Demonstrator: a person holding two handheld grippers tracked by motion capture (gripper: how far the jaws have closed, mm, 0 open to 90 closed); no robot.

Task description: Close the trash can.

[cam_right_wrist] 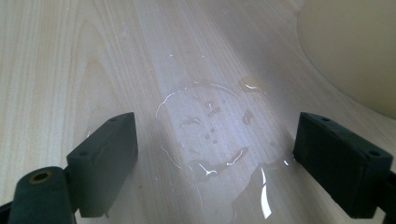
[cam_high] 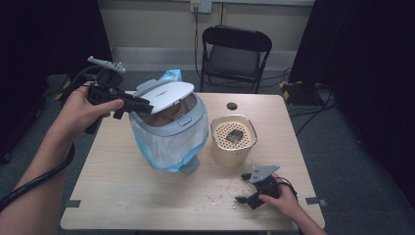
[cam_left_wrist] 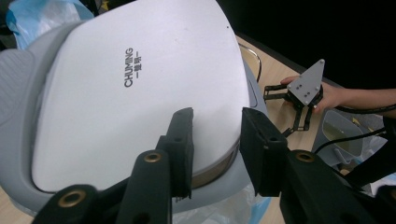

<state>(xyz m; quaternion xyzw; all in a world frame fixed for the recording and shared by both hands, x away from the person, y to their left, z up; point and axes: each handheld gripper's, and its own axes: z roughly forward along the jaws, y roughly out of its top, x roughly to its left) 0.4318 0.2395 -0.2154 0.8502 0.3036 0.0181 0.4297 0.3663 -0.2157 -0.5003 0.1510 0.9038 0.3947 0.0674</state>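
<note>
A grey bin (cam_high: 195, 117) lined with a blue bag (cam_high: 166, 147) stands mid-table. Its white lid (cam_high: 169, 94) is tilted up, and the dark inside shows under its right side. My left gripper (cam_high: 144, 104) is at the lid's left edge. In the left gripper view the jaws (cam_left_wrist: 217, 121) straddle a corner of the lid (cam_left_wrist: 130, 93) with a gap between them, and no pad visibly presses on it. My right gripper (cam_high: 241, 187) rests open on the table at the front right, above a water puddle (cam_right_wrist: 215, 140).
A cream container (cam_high: 234, 149) with a perforated insert stands right of the bin, and its wall (cam_right_wrist: 355, 46) lies close to my right gripper (cam_left_wrist: 276, 112). A black folding chair (cam_high: 235, 54) stands behind the wooden table (cam_high: 147, 196). Black curtains flank the room.
</note>
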